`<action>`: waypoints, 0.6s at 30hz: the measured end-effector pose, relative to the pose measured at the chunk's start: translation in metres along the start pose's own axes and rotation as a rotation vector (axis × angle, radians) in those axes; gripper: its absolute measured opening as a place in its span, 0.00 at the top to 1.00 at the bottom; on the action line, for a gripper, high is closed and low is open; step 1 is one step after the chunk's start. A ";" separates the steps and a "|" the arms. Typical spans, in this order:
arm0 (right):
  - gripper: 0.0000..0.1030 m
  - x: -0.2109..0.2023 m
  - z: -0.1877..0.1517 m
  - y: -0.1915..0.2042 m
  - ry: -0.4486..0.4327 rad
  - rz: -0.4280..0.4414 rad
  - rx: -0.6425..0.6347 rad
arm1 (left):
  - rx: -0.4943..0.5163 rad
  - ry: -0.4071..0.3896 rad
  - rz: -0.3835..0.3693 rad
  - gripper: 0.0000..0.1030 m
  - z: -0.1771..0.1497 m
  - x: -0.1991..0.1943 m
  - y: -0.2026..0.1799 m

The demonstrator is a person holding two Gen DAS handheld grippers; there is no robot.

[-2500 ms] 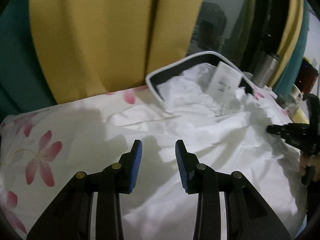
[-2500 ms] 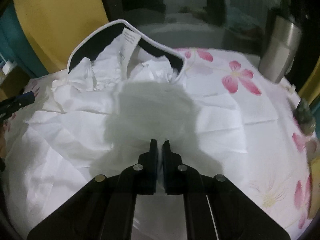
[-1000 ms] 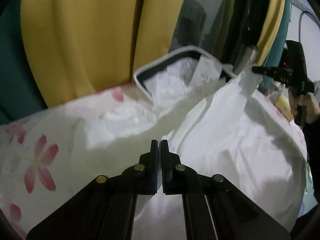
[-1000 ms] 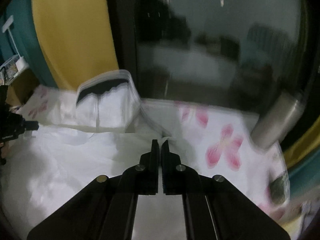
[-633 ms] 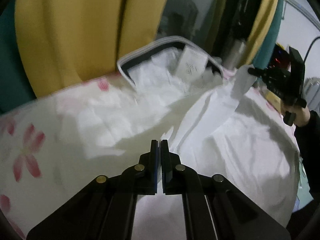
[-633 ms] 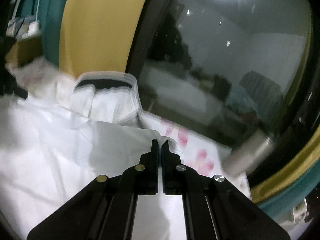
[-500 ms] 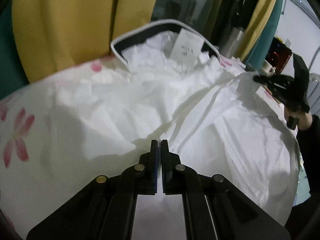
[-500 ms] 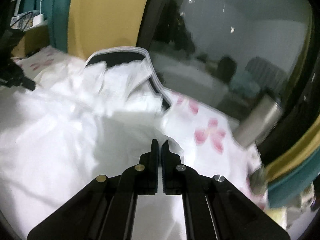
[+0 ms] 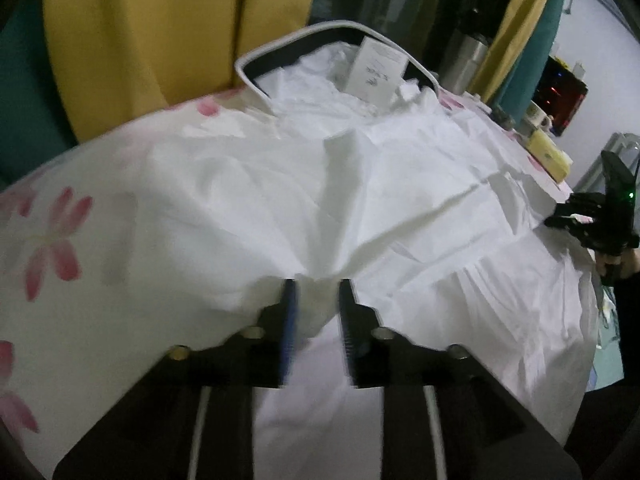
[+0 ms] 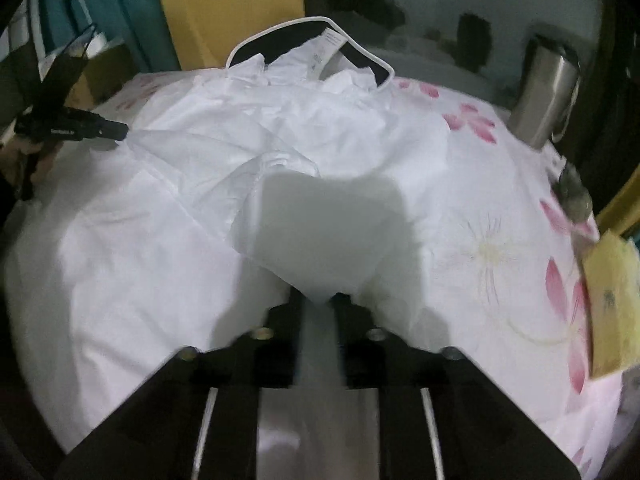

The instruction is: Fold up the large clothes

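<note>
A large white garment (image 9: 360, 184) lies spread and wrinkled on a floral-covered table (image 9: 52, 232); it also shows in the right wrist view (image 10: 248, 152). My left gripper (image 9: 318, 292) has its jaws parted, with a fold of the white cloth lying loose between them. My right gripper (image 10: 318, 300) also has its jaws parted around a loose fold of cloth. Each gripper is seen from the other view: the right one (image 9: 576, 220) at the garment's right edge, the left one (image 10: 116, 132) at its left edge.
A black bag with white piping (image 9: 304, 46) holding white cloth and a paper tag stands at the table's back. A steel flask (image 10: 544, 92) stands at the back right. A yellow box (image 10: 608, 304) sits at the right edge. Yellow curtains (image 9: 160, 40) hang behind.
Both grippers were shut on the garment and held it lifted; now the cloth has come down onto the table and both sets of jaws have parted.
</note>
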State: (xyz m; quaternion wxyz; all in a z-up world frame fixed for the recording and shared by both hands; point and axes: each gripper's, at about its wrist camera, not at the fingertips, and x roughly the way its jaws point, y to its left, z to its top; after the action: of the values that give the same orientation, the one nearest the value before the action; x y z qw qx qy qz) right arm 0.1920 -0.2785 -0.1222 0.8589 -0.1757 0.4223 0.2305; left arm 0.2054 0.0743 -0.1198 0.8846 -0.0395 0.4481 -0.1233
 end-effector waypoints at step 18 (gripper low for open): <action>0.94 0.030 0.050 -0.016 0.016 -0.052 0.138 | -0.105 -0.052 0.110 0.85 0.040 0.035 0.084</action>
State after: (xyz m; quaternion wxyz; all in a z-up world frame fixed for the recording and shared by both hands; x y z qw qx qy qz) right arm 0.2494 -0.2595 -0.1158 0.8711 -0.1291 0.4395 0.1770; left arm 0.2730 0.1445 -0.1386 0.8980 -0.0645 0.4324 -0.0499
